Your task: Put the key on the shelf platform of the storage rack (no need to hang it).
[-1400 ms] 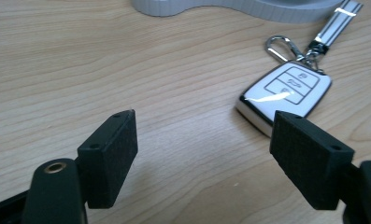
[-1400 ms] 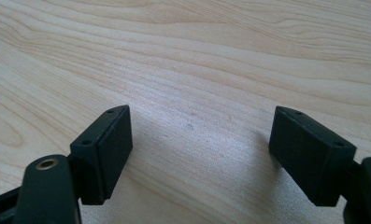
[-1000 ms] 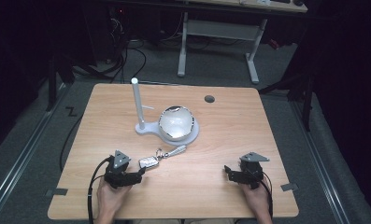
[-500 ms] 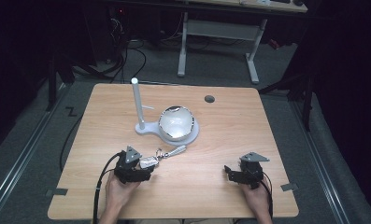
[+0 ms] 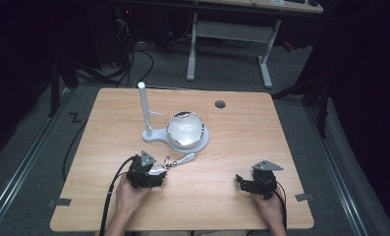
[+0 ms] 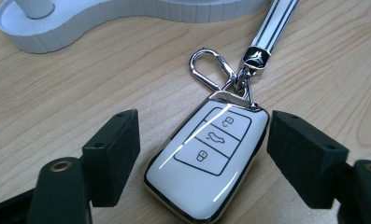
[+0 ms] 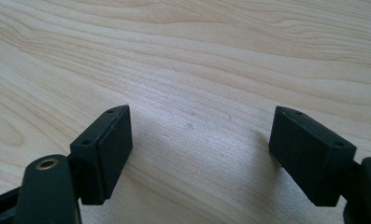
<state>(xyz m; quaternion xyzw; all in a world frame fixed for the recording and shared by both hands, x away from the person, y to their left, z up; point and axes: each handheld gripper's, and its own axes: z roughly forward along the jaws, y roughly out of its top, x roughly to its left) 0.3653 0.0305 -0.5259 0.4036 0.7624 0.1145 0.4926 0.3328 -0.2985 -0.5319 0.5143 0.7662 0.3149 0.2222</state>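
A white car key fob (image 6: 206,161) with three buttons lies flat on the wooden table (image 5: 241,132). A silver clip (image 6: 211,67) joins it to a striped strap (image 6: 276,23). My left gripper (image 6: 204,140) straddles the fob (image 5: 158,170); its jaws have just been closing. The right pad sits at the fob's edge, while the left pad stands clear of it. In the high view the left gripper (image 5: 151,174) is at the front left. My right gripper (image 5: 244,183) rests at the front right, open (image 7: 199,140) over bare wood.
A white stand (image 5: 148,133) with an upright post (image 5: 144,105) and a shiny dome (image 5: 185,129) sits just behind the fob. A round cable hole (image 5: 220,104) marks the table's back. A white desk frame (image 5: 229,29) stands on the floor beyond.
My left hand has slid right, up to the key fob, and its jaws now flank the fob. The right hand has kept still.
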